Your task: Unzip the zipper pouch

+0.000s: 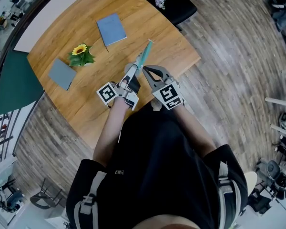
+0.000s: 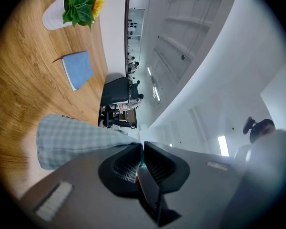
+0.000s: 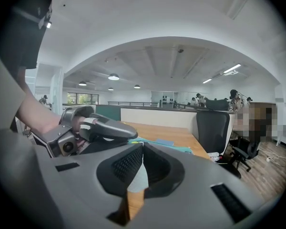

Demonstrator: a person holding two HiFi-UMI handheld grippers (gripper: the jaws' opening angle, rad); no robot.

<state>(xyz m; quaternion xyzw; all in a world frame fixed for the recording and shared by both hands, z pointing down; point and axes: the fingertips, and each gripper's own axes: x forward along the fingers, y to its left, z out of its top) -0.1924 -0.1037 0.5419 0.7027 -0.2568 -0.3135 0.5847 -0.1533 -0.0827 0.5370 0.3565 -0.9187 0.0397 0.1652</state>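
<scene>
The zipper pouch (image 1: 144, 55), pale teal check fabric, is held up edge-on over the wooden table (image 1: 86, 109), near its front edge. My left gripper (image 1: 134, 69) is shut on its near end. In the left gripper view the checked pouch (image 2: 71, 140) runs off to the left from the closed tips of the left gripper (image 2: 142, 147). My right gripper (image 1: 144, 70) sits right beside it, shut at the same end of the pouch. In the right gripper view the pouch's teal edge (image 3: 174, 146) starts at the tips of the right gripper (image 3: 142, 144). The zipper pull is hidden between the pads.
A blue notebook (image 1: 111, 29), a potted sunflower (image 1: 81, 55) and a grey pad (image 1: 62, 73) lie farther back on the table. A black office chair (image 1: 176, 4) stands beyond the far edge. The table's front edge runs just under my hands.
</scene>
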